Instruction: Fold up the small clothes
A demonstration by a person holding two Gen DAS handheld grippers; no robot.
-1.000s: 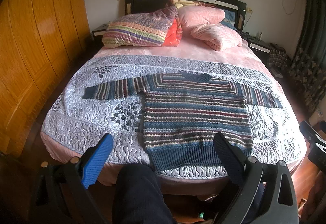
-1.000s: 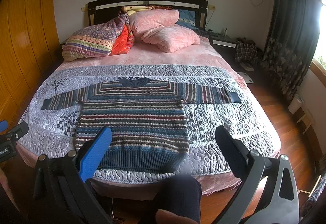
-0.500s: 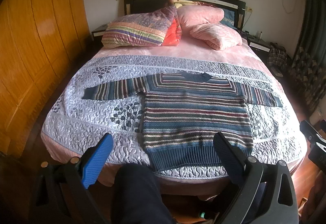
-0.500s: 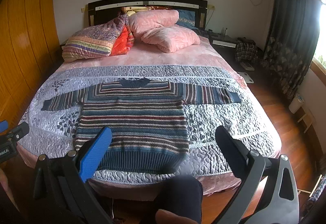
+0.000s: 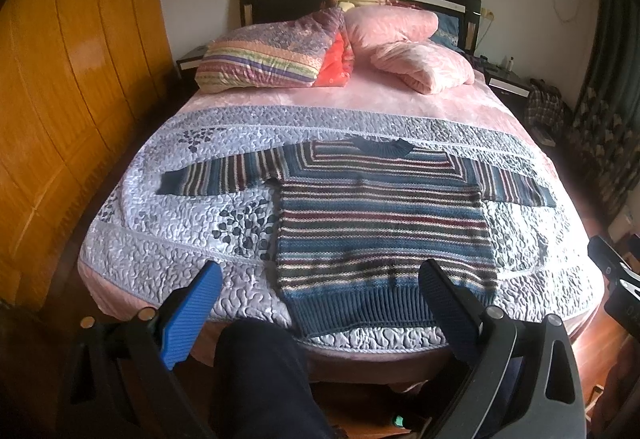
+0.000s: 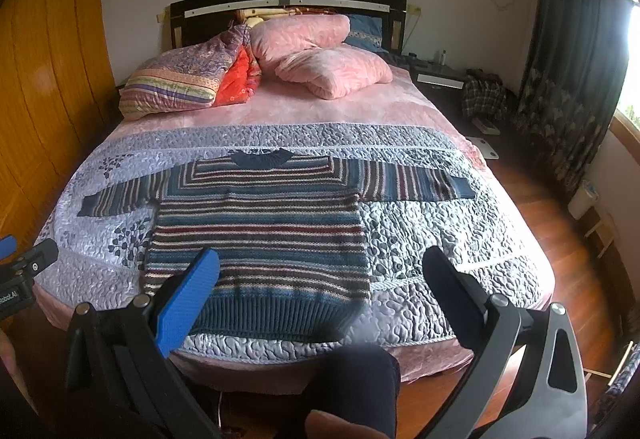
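A striped knit sweater [image 5: 380,223] [image 6: 260,235] in blue, maroon and cream lies flat on the bed, face up, both sleeves spread out sideways, collar toward the pillows and ribbed hem near the foot edge. My left gripper [image 5: 320,303] is held open in front of the foot of the bed, short of the hem, nothing between its fingers. My right gripper [image 6: 320,291] is open too, hovering before the hem, empty. Part of the right gripper shows at the right edge of the left wrist view, and the left one at the left edge of the right wrist view.
A grey quilted spread [image 5: 168,239] [image 6: 448,239] covers the bed's lower half. Pillows [image 5: 272,59] [image 6: 320,51] are piled at the headboard. A wooden wardrobe [image 5: 60,99] stands left, curtains [image 6: 572,59] and a nightstand right. A person's dark-clad knee [image 5: 256,371] [image 6: 352,379] is below the grippers.
Both views have crept slightly closer to the bed. The sweater has not moved and both grippers stay open.
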